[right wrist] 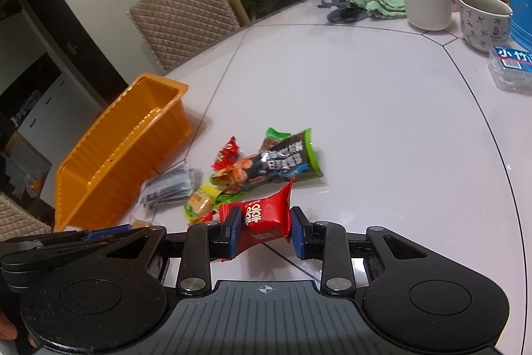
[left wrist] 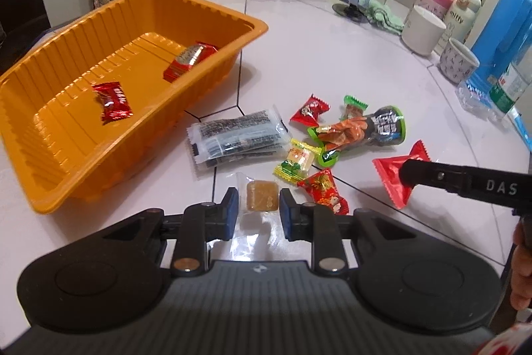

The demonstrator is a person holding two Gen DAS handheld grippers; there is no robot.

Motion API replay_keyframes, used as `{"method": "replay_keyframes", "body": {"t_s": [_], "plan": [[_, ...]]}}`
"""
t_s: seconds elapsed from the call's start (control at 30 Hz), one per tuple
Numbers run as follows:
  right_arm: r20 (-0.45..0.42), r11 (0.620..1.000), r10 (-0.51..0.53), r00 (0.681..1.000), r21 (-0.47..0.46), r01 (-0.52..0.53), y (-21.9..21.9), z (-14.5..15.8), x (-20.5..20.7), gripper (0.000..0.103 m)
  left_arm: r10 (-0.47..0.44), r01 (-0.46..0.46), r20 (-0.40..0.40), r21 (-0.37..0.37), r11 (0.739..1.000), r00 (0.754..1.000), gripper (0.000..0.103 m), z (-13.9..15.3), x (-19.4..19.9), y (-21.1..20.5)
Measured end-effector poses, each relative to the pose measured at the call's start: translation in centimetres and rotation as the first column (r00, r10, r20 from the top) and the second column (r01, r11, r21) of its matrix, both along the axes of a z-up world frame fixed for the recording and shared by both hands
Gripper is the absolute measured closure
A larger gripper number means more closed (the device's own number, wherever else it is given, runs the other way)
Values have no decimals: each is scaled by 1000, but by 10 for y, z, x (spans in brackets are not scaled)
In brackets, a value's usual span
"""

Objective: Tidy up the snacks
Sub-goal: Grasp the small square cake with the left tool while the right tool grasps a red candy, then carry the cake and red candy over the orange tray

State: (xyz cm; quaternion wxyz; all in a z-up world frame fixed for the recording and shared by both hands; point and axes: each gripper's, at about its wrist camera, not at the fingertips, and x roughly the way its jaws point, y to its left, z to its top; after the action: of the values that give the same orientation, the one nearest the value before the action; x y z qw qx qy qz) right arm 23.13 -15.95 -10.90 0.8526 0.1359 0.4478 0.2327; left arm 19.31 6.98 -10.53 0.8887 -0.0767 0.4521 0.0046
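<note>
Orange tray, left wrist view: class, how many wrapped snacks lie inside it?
2. One red-wrapped candy lies on the floor of the orange tray toward its near end; a second red snack leans against the far right wall. None appears hidden.

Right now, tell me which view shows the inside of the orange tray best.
The left wrist view: it looks down into the orange tray, showing its floor and two red-wrapped snacks. The right wrist view shows the tray side-on, its floor mostly hidden.
</note>
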Motion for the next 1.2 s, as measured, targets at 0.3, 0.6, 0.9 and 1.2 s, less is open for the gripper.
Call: {"method": "replay_keyframes", "body": {"t_s": [0.3, 0.6, 0.9, 1.2], "plan": [[3, 998, 67, 998, 3, -67, 17, 19, 0, 71, 56, -56, 36, -20, 998, 998, 79, 32, -18, 16], [35, 987, 160, 986, 16, -161, 48, 41, 7, 71, 115, -113, 76, -21, 993, 991, 79, 59, -24, 35], [90, 962, 265, 960, 42, -269, 93, 58, 23, 71, 191, -190, 90, -17, 982, 977, 79, 71, -22, 60], [141, 925, 373, 917, 22, -380, 156, 63, 50, 71, 280, -281, 85, 2, 960, 956, 79, 72, -10, 91]]}}
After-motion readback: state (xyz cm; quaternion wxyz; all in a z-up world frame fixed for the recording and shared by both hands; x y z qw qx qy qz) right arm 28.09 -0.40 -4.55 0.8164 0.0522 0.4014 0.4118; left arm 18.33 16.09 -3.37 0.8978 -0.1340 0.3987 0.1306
